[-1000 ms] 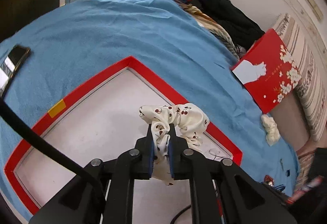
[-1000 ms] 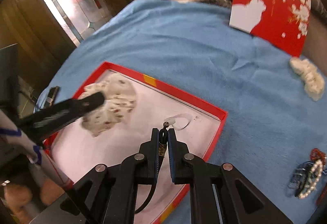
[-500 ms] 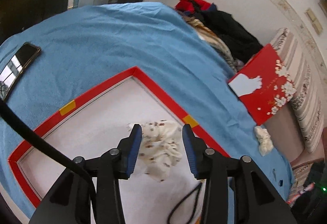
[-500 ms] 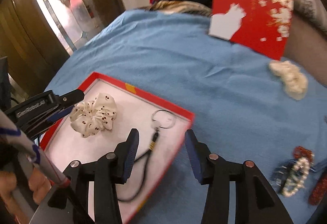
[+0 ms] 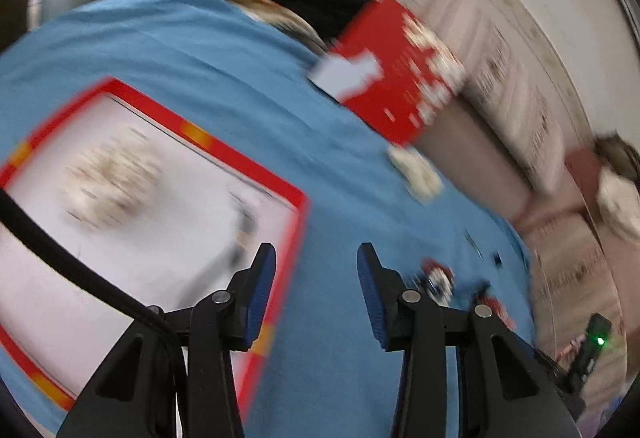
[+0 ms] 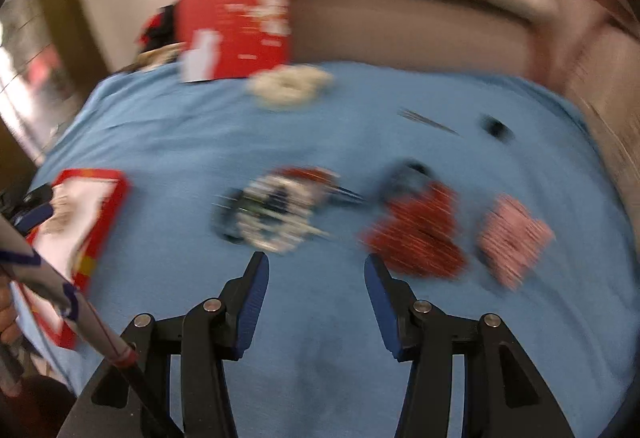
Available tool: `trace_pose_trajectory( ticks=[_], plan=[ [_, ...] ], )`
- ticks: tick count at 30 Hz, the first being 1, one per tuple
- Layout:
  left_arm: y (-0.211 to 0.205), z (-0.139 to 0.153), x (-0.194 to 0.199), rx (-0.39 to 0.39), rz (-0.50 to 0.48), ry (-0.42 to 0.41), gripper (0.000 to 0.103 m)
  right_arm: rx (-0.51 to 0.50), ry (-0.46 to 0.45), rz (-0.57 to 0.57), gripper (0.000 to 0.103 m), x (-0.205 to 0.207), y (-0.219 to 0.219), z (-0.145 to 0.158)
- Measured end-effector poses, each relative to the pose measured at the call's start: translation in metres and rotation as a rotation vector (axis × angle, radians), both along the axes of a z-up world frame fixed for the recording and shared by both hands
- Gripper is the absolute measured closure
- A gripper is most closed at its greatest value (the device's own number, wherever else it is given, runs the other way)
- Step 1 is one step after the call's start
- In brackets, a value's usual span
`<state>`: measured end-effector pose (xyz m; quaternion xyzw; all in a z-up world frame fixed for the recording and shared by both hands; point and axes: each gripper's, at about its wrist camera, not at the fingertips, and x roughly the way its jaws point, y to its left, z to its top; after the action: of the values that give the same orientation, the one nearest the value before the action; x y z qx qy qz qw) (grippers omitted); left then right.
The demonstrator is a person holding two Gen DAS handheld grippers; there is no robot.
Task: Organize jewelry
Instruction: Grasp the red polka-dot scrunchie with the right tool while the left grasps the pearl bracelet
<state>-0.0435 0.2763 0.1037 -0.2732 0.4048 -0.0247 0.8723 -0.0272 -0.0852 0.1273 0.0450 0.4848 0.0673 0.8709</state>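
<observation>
Left gripper (image 5: 316, 278) jaws wide apart, empty, beside red tray (image 5: 244, 158) holding scrunchie (image 5: 108, 182), right gripper (image 6: 316, 290) jaws wide apart, empty, near blurred bracelets (image 6: 276, 214) on blue cloth (image 6: 180, 126).

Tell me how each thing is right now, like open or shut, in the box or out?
left gripper: open, holding nothing
right gripper: open, holding nothing
spotted scrunchie: lying inside the tray
red tray: flat on the blue cloth
red bow: out on the cloth
pink bow: out on the cloth
cream scrunchie: out on the cloth
red box: leaning upright
</observation>
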Motion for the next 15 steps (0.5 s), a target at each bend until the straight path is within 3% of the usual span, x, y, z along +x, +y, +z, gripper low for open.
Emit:
trace_pose_trajectory(
  ticks=[4, 9, 15],
  plan=[
    [-0.061, -0.017, 0.007, 0.075, -0.102, 0.046, 0.063, -0.002, 0.017, -0.121, 0.049, -0.023, -0.061, -0.020],
    [-0.118, -0.029, 0.012, 0.103, -0.221, 0.051, 0.063, 0.052, 0.012, -0.198, 0.049, -0.027, -0.110, -0.035],
    [-0.151, -0.035, 0.027, 0.179, -0.267, 0.042, 0.063, 0.158, -0.031, -0.148, 0.049, -0.001, -0.106, -0.044]
  ],
)
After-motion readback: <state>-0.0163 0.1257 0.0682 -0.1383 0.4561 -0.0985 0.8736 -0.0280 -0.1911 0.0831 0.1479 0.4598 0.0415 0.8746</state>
